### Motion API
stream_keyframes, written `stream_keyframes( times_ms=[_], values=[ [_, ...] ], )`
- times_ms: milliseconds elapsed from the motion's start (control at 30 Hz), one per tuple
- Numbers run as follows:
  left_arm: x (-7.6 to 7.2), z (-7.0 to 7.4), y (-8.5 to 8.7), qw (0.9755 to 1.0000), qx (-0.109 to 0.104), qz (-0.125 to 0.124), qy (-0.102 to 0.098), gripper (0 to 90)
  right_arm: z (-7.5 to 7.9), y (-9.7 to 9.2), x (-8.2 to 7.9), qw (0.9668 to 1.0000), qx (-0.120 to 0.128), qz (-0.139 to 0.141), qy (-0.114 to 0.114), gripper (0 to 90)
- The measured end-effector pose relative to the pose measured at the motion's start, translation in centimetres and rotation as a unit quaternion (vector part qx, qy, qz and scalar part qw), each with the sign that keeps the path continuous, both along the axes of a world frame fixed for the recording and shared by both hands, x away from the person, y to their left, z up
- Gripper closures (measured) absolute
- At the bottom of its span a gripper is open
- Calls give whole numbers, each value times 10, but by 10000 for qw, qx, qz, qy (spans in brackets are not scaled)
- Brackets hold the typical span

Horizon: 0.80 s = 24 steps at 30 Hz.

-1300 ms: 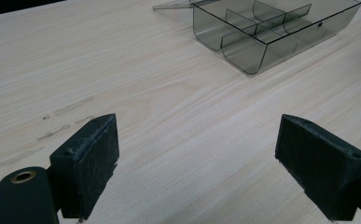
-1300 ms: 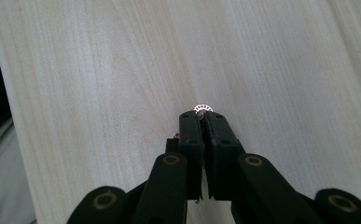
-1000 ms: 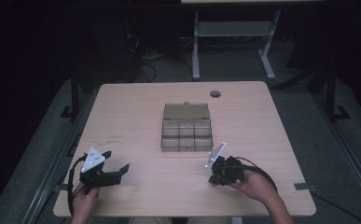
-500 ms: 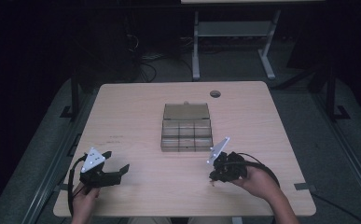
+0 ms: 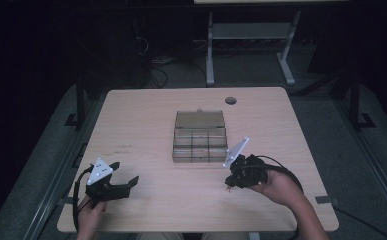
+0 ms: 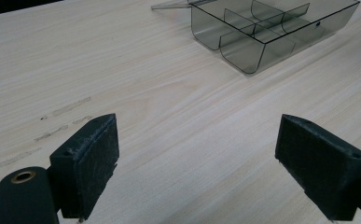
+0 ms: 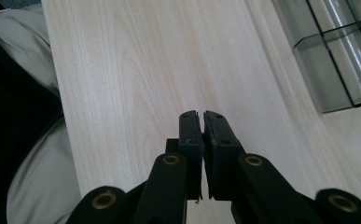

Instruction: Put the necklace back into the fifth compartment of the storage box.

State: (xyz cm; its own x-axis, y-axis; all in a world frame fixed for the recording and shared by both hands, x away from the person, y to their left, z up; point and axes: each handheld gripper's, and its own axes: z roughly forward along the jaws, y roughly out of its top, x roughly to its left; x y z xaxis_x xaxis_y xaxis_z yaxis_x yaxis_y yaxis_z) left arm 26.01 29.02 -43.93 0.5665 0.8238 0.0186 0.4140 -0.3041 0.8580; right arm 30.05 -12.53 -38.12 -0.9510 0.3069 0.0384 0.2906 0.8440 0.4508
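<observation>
While overhead hides it, right tongs (image 7: 202, 122) pinch nothing.

the left gripper (image 5: 123, 184) sits low at the person's left, held from behind by the left hand (image 5: 88, 212). its two black jaws stand wide apart with nothing between them, and its grey three-cornered plate faces up. a black cable makes a loop beside the hand. the right gripper (image 5: 229, 181) is held by the right hand (image 5: 276, 187), and the forearm comes in from the bottom edge. it is tilted, so its grey plate points up and to the left. its jaws are pressed together, pads almost touching, with nothing between them.
</observation>
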Motion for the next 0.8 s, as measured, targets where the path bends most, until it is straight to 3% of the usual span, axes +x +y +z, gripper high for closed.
stream_keyframes(
  times_ms=[400, 800],
  values=[
    [2, -1, 1, 10000, -7, 21, 4, 130, 12, 2, 15, 9996, 230, 10, 142, 857],
    [2, -1, 2, 10000, -22, 29, 2, 130, 22, 11, 34, 9997, 204, -11, 120, 857]
  ],
)
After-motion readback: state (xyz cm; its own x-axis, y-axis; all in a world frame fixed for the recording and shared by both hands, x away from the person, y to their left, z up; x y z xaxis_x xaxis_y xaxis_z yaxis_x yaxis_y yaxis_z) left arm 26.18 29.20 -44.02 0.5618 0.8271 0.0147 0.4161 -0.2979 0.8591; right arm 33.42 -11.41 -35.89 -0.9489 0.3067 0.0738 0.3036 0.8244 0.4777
